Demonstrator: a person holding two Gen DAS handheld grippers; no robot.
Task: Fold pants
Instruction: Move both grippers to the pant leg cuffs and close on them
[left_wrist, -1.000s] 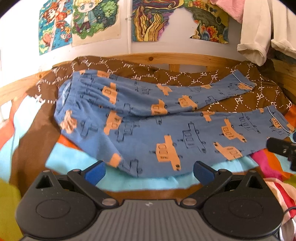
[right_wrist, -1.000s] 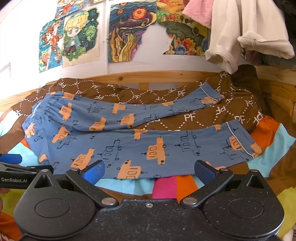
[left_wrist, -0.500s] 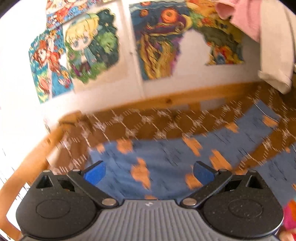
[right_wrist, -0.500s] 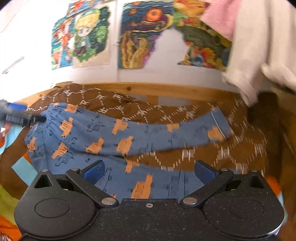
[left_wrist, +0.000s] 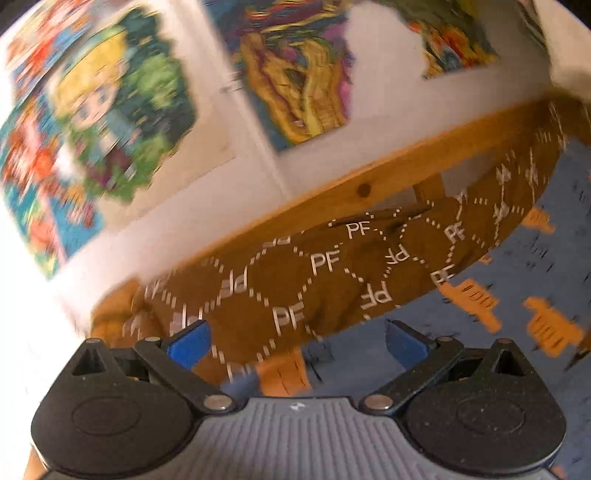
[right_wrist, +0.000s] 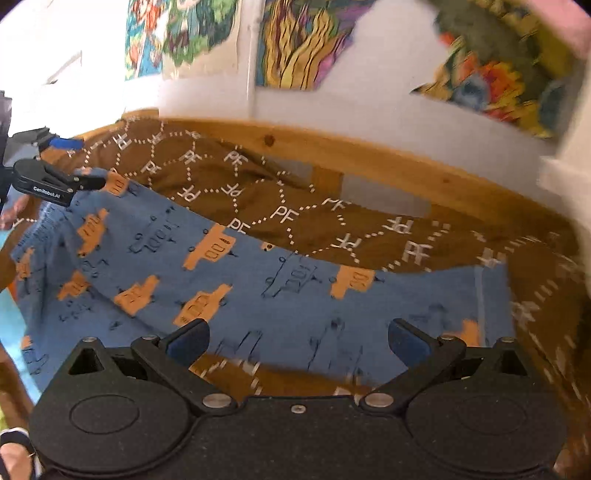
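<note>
Pants lie lengthwise left to right, both grippers spread and empty.
Left gripper (left_wrist: 295, 341) at waistband end of pants (right_wrist: 258, 295); right gripper (right_wrist: 297, 338) nearer the cuff.

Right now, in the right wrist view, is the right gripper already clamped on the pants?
No: the right gripper is open, its blue pads spread wide above the blue pants, gripping no fabric.

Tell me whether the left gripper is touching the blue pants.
Cannot tell. In the right wrist view the left gripper has its fingertips at the far waist corner of the blue pants, but blur hides any contact or gap. Its own view shows open jaws over the fabric.
</note>
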